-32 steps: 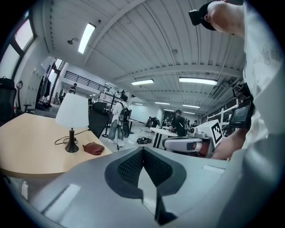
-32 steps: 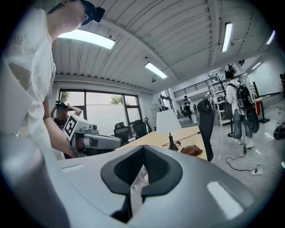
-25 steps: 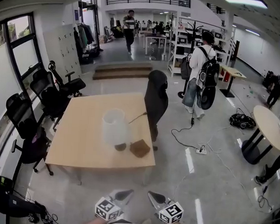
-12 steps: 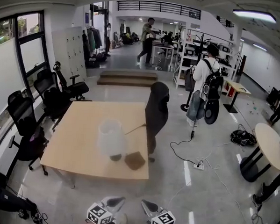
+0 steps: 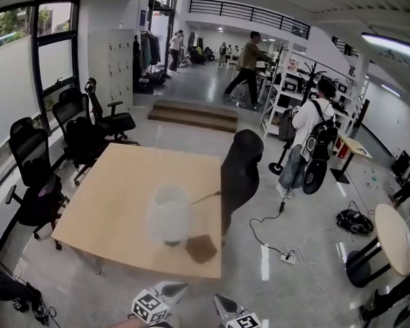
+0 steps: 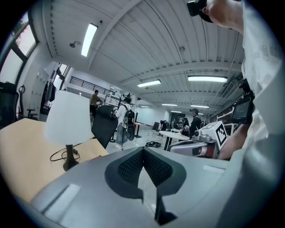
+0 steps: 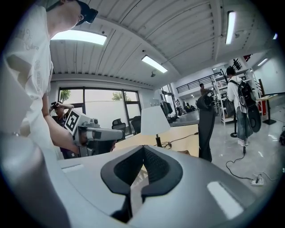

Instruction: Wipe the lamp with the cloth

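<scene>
A lamp [image 5: 168, 213] with a white shade and a dark base stands near the front edge of a light wooden table [image 5: 113, 210]. Just right of its base lies a brown cloth [image 5: 201, 248]. Both grippers are low at the bottom of the head view, short of the table and apart from lamp and cloth. My left gripper [image 5: 174, 288] is shut with nothing in it, and so is my right gripper [image 5: 222, 303]. In the left gripper view the lamp [image 6: 67, 122] stands ahead on the left. In the right gripper view the lamp [image 7: 154, 120] is ahead, just right of centre.
A dark chair [image 5: 240, 170] with a jacket over it stands at the table's right side. Black office chairs [image 5: 69, 135] line the left. A cable and power strip [image 5: 286, 255] lie on the floor at right. A person with a backpack [image 5: 314, 141] stands beyond.
The table, lamp and cloth have come nearer and sit lower in the head view. Both grippers stay shut at the bottom edge. A person in the background has walked to the right.
</scene>
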The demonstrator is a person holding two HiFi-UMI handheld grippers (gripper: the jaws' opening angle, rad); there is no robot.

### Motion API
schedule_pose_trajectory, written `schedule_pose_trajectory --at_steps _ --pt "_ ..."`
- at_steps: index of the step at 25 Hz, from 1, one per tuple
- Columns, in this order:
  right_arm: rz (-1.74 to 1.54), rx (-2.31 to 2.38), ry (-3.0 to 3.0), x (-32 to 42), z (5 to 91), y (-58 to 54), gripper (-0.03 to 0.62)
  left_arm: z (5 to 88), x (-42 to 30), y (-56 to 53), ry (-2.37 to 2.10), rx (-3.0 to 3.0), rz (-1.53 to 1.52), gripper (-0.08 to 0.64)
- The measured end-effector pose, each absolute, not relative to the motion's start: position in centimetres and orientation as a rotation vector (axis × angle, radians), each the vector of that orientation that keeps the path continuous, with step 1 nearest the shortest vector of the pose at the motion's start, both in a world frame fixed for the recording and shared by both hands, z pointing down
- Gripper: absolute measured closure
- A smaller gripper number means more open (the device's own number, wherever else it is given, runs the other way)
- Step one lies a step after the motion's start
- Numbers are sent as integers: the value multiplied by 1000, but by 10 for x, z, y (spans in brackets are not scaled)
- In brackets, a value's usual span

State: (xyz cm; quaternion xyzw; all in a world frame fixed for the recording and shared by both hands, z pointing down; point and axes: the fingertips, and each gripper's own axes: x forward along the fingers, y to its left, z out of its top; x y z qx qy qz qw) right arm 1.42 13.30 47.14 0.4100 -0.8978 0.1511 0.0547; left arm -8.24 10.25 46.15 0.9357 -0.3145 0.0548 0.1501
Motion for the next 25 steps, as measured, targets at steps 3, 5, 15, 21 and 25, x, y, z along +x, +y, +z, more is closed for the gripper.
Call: schedule_pose_trajectory --at_steps 3,5,15,21,25 --pt "466 1246 -2696 9 477 109 580 467 -85 76 -895 2682 128 560" --pt "460 1254 -2679 7 477 92 580 473 -86 60 -884 2676 117 558" --pt "499 1322 -2677 7 481 46 580 485 -96 25 -863 2676 198 560" --pt "514 1324 -2693 18 496 28 580 504 -81 17 -878 2654 240 559" --pt "423 1308 -2739 36 497 -21 580 513 -55 -27 -900 2720 232 559"
